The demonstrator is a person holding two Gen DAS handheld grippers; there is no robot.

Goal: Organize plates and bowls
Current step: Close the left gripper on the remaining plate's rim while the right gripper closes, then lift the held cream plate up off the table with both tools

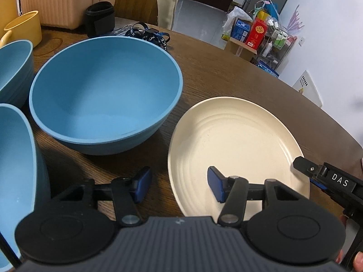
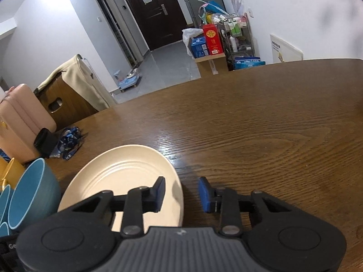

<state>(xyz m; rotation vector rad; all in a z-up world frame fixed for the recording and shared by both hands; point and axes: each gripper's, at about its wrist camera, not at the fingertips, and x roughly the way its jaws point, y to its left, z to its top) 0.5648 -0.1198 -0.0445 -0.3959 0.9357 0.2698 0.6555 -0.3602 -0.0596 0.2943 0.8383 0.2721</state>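
I count three blue bowls (image 1: 106,95) on the left of the table (image 2: 249,117) and one cream plate (image 1: 233,149) right of them. My left gripper (image 1: 179,184) and right gripper (image 2: 180,193) both straddle its near rim, jaws spread, pinching nothing.

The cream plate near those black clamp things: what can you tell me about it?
The cream plate is round and shallow, with raised concentric rings inside its rim and a matte, faintly speckled look, perhaps plastic. It is empty and lies flat on the wooden table, right of a big blue bowl, apart from it. Both grippers straddle its edges, open: the left gripper at its left edge, the right gripper at its right edge.
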